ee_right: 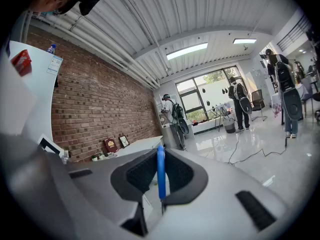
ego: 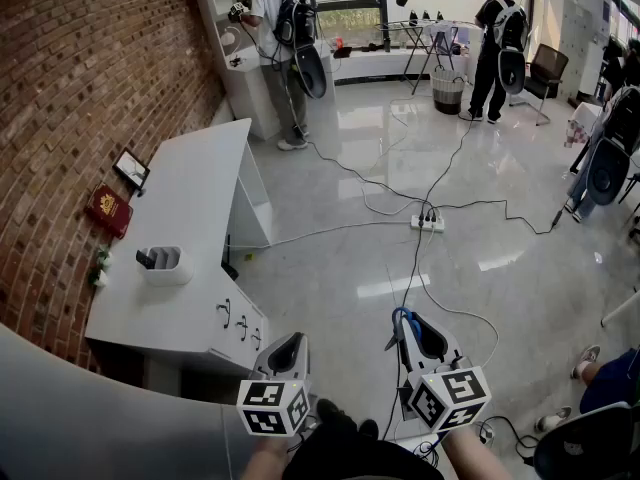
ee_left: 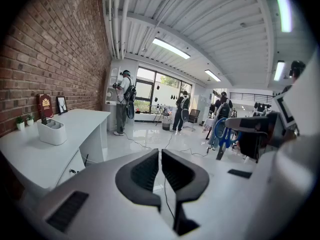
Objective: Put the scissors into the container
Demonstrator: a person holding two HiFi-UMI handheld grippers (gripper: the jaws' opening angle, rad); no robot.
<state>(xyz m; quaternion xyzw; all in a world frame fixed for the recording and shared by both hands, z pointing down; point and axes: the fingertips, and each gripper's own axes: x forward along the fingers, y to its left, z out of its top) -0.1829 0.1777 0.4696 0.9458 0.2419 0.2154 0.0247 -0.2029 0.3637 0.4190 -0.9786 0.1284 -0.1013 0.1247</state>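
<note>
The scissors [ego: 405, 319], with blue handles, are held in my right gripper [ego: 404, 330], low in the head view over the floor. In the right gripper view the blue handle [ee_right: 160, 173] stands upright between the jaws of the right gripper [ee_right: 161, 156], which is shut on it. My left gripper [ego: 292, 343] hangs beside it, shut and with nothing in it [ee_left: 160, 153]. The white container [ego: 170, 266] stands on the white desk [ego: 195, 208] to the left, apart from both grippers, with a dark item inside. The container [ee_left: 52, 132] also shows in the left gripper view.
A red book [ego: 108, 210], a picture frame [ego: 131, 169] and a small plant [ego: 100, 264] line the brick wall behind the desk. Cables and a power strip [ego: 427, 222] lie across the glossy floor. People stand at the far end of the room.
</note>
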